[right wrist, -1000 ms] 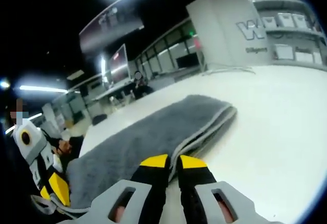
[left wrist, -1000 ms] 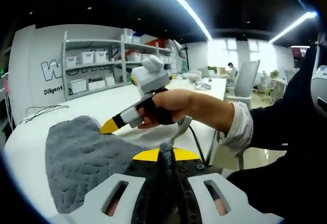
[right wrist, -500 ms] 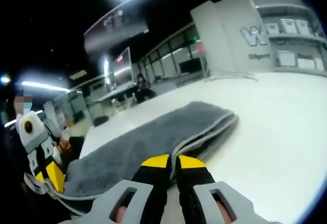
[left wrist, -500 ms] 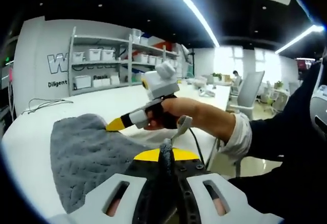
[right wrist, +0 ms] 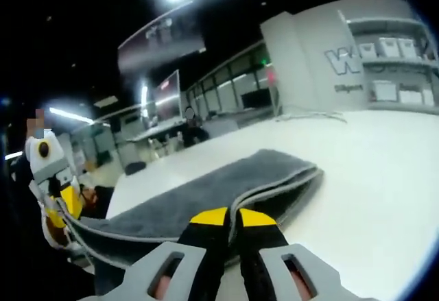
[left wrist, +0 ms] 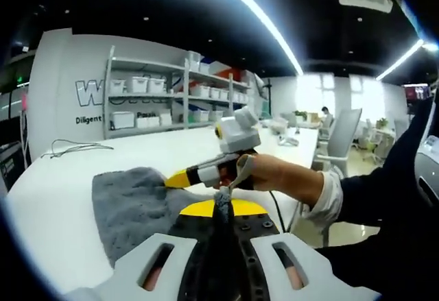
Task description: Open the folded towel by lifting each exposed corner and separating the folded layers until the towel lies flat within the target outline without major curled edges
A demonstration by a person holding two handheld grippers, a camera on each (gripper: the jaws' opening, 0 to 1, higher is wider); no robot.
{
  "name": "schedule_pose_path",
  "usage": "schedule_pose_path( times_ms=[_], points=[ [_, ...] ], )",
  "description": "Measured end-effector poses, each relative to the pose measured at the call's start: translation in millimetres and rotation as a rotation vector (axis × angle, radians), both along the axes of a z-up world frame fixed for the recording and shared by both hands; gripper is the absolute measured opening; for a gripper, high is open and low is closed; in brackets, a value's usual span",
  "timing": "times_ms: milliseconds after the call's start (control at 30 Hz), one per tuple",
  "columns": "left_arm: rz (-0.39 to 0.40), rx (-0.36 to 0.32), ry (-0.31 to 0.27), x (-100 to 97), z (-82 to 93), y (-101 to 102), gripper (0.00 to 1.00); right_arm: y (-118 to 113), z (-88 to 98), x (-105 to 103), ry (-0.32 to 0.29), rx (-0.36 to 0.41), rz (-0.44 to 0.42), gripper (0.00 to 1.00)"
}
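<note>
The grey towel (left wrist: 130,201) is soft, limp terry: light, not slippery, nothing to break, but it sags wherever unsupported, so it is best taken by pinching a corner or the hemmed edge. It lies on the white surface (left wrist: 55,184), its near edge lifted. The left tool (left wrist: 223,212) is clamped on a corner of that edge, a grey tuft standing between its closed tips. The right tool (right wrist: 228,217) is likewise pinched on the towel's upper layer (right wrist: 206,195), which peels up from the folded layers below and spans across to the left tool.
</note>
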State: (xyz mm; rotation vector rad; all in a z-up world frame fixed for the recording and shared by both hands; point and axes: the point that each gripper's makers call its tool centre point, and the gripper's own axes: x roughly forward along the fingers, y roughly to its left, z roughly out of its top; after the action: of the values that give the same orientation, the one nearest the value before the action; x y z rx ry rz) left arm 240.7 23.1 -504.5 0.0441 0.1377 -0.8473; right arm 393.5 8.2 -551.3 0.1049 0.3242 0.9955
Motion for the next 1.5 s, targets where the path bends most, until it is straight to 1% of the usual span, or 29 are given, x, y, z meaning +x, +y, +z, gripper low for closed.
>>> schedule_pose_path(
  times_ms=[33,67,167,233,367,433,500,633,767,1033,1400,1500],
  points=[
    [0.008,0.001,-0.024,0.5,2.0,2.0,0.05,1.3,2.2,-1.8,-0.002,0.002,0.0,0.01],
    [0.029,-0.006,-0.063,2.1,6.2,4.9,0.05,2.6,4.3,-2.5,-0.004,0.001,0.001,0.01],
    [0.029,-0.009,-0.061,-2.1,3.0,6.3,0.05,6.4,11.9,-6.0,-0.031,-0.015,0.006,0.01],
    [0.034,-0.008,-0.069,-2.5,3.8,9.5,0.05,9.4,13.3,-4.7,-0.03,-0.032,0.014,0.01],
    [0.054,-0.015,-0.087,-3.6,8.5,19.5,0.05,13.1,15.4,-2.1,-0.022,-0.034,0.024,0.01],
    [0.058,-0.024,-0.096,-4.4,10.7,24.1,0.05,16.2,17.0,-7.2,-0.025,-0.031,0.028,0.0],
    [0.06,-0.033,-0.095,-5.4,11.9,27.7,0.05,18.9,20.5,-6.5,-0.03,-0.03,0.031,0.0],
    [0.074,-0.029,-0.107,-6.8,11.9,35.2,0.05,24.7,26.4,-3.5,-0.037,-0.045,0.035,0.0],
    [0.097,-0.047,-0.122,-8.5,14.1,44.1,0.05,29.5,31.5,-3.1,-0.039,-0.056,0.038,0.0],
    [0.112,-0.076,-0.121,-15.2,12.1,56.1,0.05,43.0,42.0,-6.0,-0.06,-0.078,0.056,0.0],
    [0.166,-0.102,-0.139,-16.1,23.8,81.8,0.05,60.0,52.4,-9.0,-0.078,-0.105,0.082,0.0],
    [0.174,-0.11,-0.142,-16.6,25.6,86.0,0.05,63.8,54.3,-9.9,-0.083,-0.119,0.089,0.0]
  ],
)
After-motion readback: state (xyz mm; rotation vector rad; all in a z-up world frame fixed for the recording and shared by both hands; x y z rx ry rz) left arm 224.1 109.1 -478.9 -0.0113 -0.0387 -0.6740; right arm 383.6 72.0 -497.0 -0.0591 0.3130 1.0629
